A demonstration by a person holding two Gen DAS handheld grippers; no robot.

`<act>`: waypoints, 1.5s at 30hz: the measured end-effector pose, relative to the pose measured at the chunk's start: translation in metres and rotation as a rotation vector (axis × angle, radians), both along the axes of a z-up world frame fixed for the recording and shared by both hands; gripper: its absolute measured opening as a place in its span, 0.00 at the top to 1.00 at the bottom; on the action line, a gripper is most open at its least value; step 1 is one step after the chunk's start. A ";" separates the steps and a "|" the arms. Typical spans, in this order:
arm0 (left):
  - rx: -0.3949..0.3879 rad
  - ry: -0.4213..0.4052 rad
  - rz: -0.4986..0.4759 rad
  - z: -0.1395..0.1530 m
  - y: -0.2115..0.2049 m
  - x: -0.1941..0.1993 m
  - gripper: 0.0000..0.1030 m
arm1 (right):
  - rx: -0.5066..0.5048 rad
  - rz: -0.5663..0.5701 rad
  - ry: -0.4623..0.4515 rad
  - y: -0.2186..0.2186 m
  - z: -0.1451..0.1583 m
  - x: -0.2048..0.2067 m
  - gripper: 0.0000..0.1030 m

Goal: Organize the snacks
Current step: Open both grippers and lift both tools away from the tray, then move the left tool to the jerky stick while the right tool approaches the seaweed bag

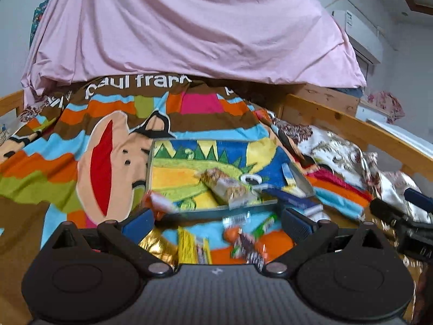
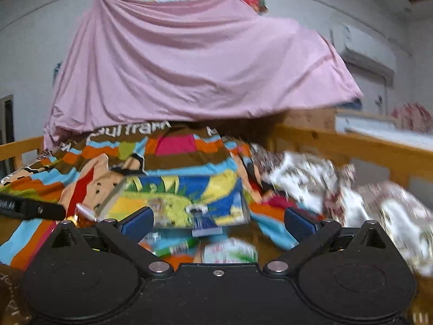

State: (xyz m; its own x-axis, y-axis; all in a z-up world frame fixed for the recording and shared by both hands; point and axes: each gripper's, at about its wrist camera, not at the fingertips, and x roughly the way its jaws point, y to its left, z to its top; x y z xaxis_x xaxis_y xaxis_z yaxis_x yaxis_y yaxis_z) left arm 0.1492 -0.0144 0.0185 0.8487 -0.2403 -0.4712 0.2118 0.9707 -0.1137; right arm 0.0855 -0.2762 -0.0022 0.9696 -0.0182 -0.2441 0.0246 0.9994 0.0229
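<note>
A shallow box [image 1: 173, 174] with a cartoon-print floor lies on the bed. In it rests a nut bar [image 1: 227, 187]; a blue packet [image 1: 293, 200] leans at its right front corner and an orange-white packet [image 1: 159, 203] at its left front corner. My left gripper [image 1: 219, 224] hangs open just before the box, over loose gold [image 1: 157, 243], yellow [image 1: 192, 246] and orange-green [image 1: 249, 241] packets. My right gripper [image 2: 219, 222] is open too, facing the box [image 2: 173, 203], with the blue packet [image 2: 203, 224] and a green-white packet [image 2: 230, 252] blurred below it.
A striped cartoon blanket [image 1: 81, 162] covers the bed. A pink sheet [image 1: 189, 27] hangs behind it. A wooden rail [image 1: 338, 119] runs along the right, with a floral quilt [image 1: 338, 157] bunched against it. The right gripper [image 1: 400, 205] shows at the left view's edge.
</note>
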 end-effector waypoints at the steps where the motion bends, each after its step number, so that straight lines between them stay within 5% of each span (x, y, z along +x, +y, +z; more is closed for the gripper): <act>1: 0.001 0.007 -0.007 -0.004 0.003 -0.005 0.00 | 0.011 -0.003 0.020 0.000 -0.003 -0.005 0.01; 15: 0.012 0.076 -0.071 -0.033 0.016 -0.047 0.00 | -0.057 0.014 0.101 0.026 -0.018 -0.037 0.01; 35: 0.039 0.136 -0.034 -0.042 0.007 -0.032 0.00 | 0.038 0.026 0.225 0.016 -0.029 0.000 0.01; 45: 0.029 0.193 -0.045 -0.041 -0.016 -0.002 0.00 | 0.064 0.108 0.278 -0.012 -0.026 0.055 0.00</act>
